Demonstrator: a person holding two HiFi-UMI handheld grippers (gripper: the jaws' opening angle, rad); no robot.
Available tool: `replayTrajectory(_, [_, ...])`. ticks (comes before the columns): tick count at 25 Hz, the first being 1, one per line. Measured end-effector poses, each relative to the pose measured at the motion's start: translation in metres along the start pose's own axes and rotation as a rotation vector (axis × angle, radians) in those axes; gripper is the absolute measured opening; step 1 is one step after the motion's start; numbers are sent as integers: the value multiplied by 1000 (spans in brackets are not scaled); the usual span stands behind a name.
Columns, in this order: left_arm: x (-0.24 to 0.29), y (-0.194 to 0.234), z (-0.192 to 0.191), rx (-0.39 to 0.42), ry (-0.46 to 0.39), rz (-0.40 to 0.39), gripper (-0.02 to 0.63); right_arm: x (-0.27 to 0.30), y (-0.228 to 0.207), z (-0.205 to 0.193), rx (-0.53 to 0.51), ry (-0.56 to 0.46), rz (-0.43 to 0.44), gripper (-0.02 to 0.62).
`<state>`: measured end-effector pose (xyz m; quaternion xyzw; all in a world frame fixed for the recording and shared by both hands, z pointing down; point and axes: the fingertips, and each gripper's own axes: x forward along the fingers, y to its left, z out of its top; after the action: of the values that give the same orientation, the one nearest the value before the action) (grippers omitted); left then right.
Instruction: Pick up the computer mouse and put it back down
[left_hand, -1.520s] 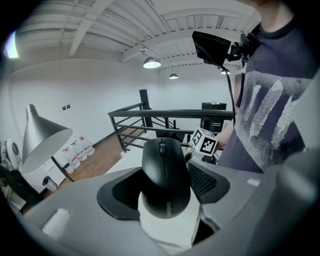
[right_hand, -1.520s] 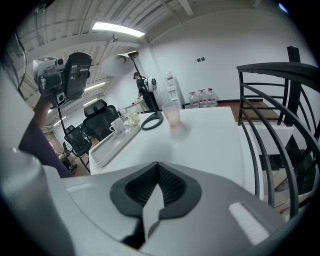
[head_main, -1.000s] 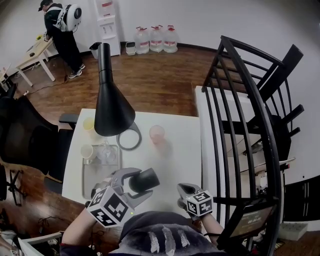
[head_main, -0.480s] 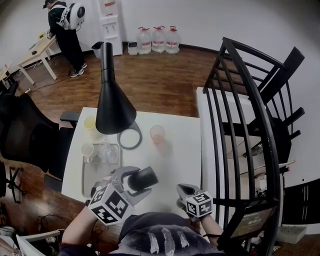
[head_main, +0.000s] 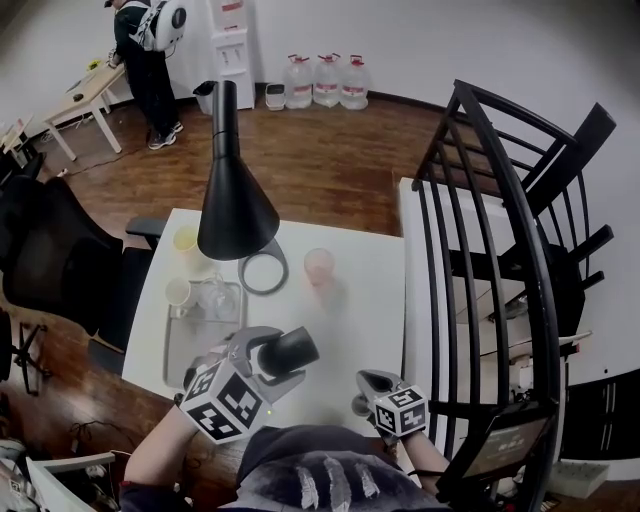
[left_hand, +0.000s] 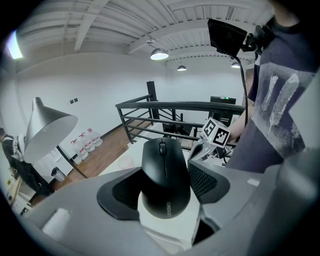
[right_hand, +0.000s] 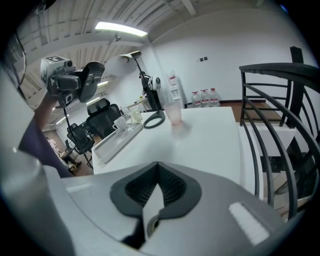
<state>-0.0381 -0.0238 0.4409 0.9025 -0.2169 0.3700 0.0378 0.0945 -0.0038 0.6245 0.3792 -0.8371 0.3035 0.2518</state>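
Two jaws of our left gripper (head_main: 262, 362) are pressing on the sides of the computer mouse (left_hand: 165, 172), so we are holding it, seemingly raised, over the near part of the white table (head_main: 370, 310). Its long axis is running along the jaws, wheel end pointing away from us. We are judging the put-down as a straight descent: bare tabletop is lying beneath and ahead, with the tray (head_main: 172, 350) just to the left and the pink cup (head_main: 319, 265) farther off. Our right gripper (head_main: 372, 385) is hovering nearby, jaws together on nothing. A black lamp (head_main: 235, 200) and a railing (head_main: 500, 250) are flanking the table.
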Motion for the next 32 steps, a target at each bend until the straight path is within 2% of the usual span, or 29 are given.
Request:
replayTrajectory(11, [24,14,-19,-33,50,-26,305,2,2,6,-1,-4,-4,2])
replayTrajectory(21, [60,21,-52,-54,124,-53,305,1,-7,1,21,-2,-30,2])
replayTrajectory(32, [103,27,-85,-113,195,-76,305,2,-14,-9,40,17,-37,3])
